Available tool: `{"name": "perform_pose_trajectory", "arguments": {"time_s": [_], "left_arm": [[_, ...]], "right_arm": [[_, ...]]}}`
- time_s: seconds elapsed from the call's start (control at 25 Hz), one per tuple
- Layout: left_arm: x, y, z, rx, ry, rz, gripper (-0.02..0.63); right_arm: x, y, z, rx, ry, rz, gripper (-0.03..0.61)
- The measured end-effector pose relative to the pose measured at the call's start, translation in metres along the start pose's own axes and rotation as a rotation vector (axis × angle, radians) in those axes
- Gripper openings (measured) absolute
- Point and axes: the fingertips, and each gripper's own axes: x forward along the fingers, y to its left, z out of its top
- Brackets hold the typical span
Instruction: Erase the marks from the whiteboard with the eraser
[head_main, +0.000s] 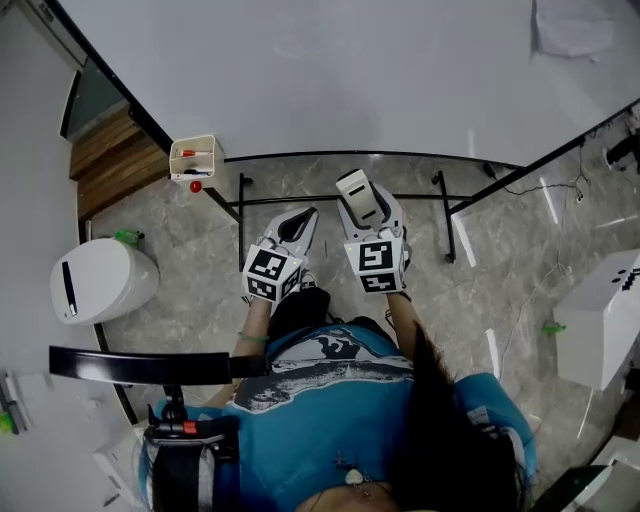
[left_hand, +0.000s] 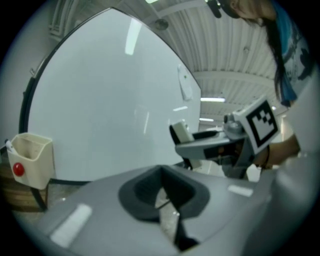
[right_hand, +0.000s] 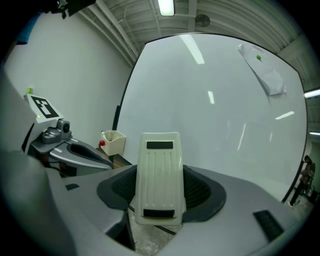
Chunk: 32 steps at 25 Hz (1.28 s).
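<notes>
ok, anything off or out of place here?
Nothing spilled or damaged. One oddity: the whiteboard shows no marks in any view, though the right gripper is shut on the eraser. A crumpled white sheet sits near one upper corner of the board.

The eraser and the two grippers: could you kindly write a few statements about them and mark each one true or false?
1. The right gripper is shut on the eraser. True.
2. The left gripper holds a marker. False: its jaws are together with nothing between them.
3. In the head view, a cream holder hangs at the lower left corner of the whiteboard. True.
4. The eraser is black. False: it is cream-white.
</notes>
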Motion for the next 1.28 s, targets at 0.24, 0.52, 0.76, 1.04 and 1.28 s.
{"name": "perform_pose_trajectory", "arguments": {"time_s": [0.24,0.52,0.76,1.04,1.28], "left_arm": [[-0.024,-0.068,-0.008,-0.009,-0.024,0.044,0.005],[-0.069,-0.176,-0.053,-0.042,0.007,0.074,0.005],[-0.110,-0.246,-0.078,-0.040,0.031,0.095,0.005],[-0.151,-0.279,-0.080,-0.027,0.017,0.140,0.005],[-0.180,-0.280,-0.088,-0.036,0.021,0.162,0.005]], "right_arm": [[-0.078,0.004,-0.039,0.018,0.011,0.031,0.262],[-0.181,0.019,-0.093,0.030,0.031,0.082,0.262],[-0.252,0.042,-0.119,0.049,0.027,0.127,0.262],[-0.292,0.068,-0.122,0.069,-0.001,0.178,0.262],[-0.301,0.097,-0.119,0.072,-0.005,0.216,0.262]]}}
